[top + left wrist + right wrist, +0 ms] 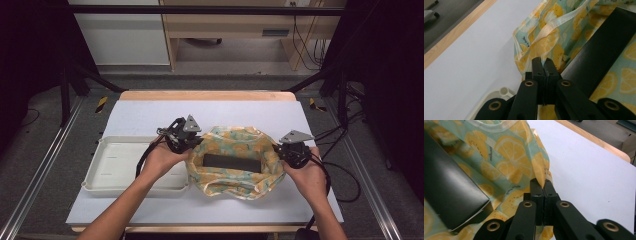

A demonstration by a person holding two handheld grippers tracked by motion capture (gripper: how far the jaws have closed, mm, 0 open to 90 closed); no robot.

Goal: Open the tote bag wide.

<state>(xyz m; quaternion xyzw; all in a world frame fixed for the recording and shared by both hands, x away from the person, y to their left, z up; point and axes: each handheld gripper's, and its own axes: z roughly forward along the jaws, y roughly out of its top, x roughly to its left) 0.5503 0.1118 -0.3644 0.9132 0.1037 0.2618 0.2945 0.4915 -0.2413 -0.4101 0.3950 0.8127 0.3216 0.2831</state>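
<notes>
A lemon-print bag [235,142] lies open in the middle of the white table, with a long black box [232,161] lying inside it. My left gripper [192,142] is shut on the bag's left rim; in the left gripper view the jaws [543,61] pinch the lemon-print bag [549,37] beside the black box [604,50]. My right gripper [281,150] is shut on the bag's right rim; in the right gripper view the closed jaws [541,183] hold a fold of the lemon-print bag [506,147], with the black box [446,192] to the left.
A shallow white tray [117,165] sits left of the bag, under my left hand; its corner [499,93] shows in the left gripper view. The table's wooden far edge [207,95] lies beyond, with black frame posts and cables at both sides.
</notes>
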